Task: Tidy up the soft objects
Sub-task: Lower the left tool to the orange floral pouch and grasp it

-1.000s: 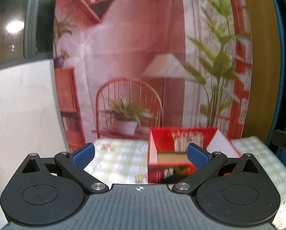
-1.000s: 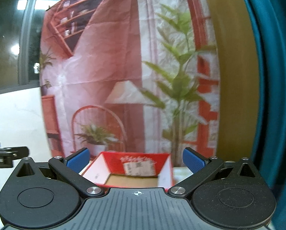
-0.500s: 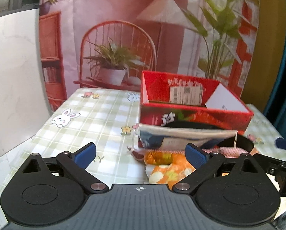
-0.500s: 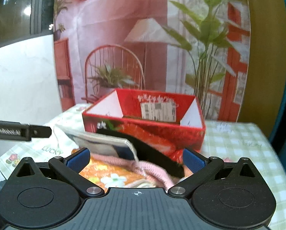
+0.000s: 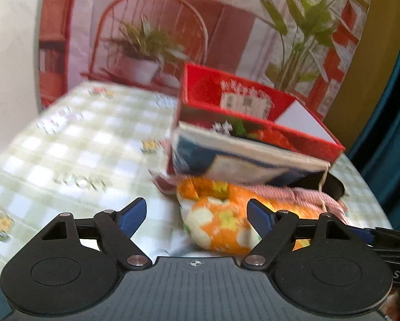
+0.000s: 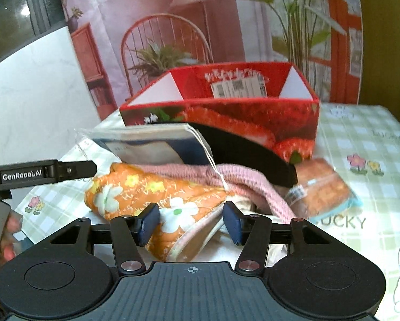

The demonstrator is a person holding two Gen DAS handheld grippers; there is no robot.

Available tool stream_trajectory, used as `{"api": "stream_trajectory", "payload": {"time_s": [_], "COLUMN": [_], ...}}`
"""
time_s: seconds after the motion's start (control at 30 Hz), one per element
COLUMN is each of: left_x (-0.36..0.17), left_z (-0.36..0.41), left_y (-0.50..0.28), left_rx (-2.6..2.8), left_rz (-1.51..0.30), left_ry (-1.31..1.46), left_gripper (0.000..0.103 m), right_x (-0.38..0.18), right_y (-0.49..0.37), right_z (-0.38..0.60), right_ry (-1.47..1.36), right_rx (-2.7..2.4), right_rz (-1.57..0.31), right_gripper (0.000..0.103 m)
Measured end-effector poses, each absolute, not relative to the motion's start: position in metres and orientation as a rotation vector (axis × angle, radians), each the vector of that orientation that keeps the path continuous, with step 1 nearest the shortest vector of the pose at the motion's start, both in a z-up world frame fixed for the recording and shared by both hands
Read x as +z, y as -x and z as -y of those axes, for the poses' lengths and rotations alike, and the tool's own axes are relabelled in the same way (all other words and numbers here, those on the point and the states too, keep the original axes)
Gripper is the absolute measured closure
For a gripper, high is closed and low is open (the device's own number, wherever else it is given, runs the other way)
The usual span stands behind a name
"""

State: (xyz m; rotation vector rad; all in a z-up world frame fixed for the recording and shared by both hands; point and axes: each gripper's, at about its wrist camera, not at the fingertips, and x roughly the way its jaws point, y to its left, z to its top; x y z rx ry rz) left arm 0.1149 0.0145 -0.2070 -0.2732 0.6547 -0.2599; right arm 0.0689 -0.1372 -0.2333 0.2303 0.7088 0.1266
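Left gripper point(image 5: 196, 215) fingers apart, right gripper point(image 6: 190, 222) fingers straddling orange floral cloth point(image 6: 135, 190), wrapped bread point(image 6: 320, 187) in right view only

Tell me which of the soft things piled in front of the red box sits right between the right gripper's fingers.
The orange flowered cloth. It lies between the open right gripper fingers; the pink knit piece and black band lie farther back.

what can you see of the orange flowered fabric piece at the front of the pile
The orange quilted fabric piece with white and yellow flowers lies crumpled on the green checked tablecloth, in front of the red strawberry-print cardboard box. A pale trimmed edge curls up at its near end. A pink knitted item rests against it. The right gripper straddles its near end, jaws open.
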Motion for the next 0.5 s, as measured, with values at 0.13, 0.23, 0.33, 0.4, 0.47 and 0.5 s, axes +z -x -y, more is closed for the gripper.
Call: {"api": "stream_trajectory", "payload": {"time_s": [0.13,0.23,0.33,0.4,0.47,0.5], "left_x": [-0.219,-0.229,-0.231,-0.228,-0.223,-0.218], "left_z": [-0.021,-0.031,-0.032,-0.028,-0.026,-0.024], "left_y": [-0.117,-0.126,-0.130,-0.127,-0.123,-0.118], "left_rx": [-0.265,-0.246,-0.263,-0.272,-0.284,-0.282], "left_rz": [-0.718,-0.767,-0.782,-0.779,-0.756,-0.735], "left_ry": [0.304,0.387,0.425,0.389,0.358,0.340], "left_gripper": [0.026,0.026,0.031,0.048,0.054,0.057], "right_x": [-0.238,-0.240,-0.243,-0.243,-0.242,-0.241], "right_y": [-0.068,-0.070,-0.070,-0.070,-0.069,-0.069], "right_z": [0.139,0.139,0.140,0.140,0.141,0.141], "right_ry": [-0.232,-0.241,-0.250,-0.255,-0.265,-0.269], "right_rx": [0.127,0.128,0.126,0.126,0.130,0.131], "right_rz": [-0.724,-0.738,-0.747,-0.746,-0.742,-0.739], "right_gripper": [0.056,0.056,0.056,0.056,0.056,0.055]}}
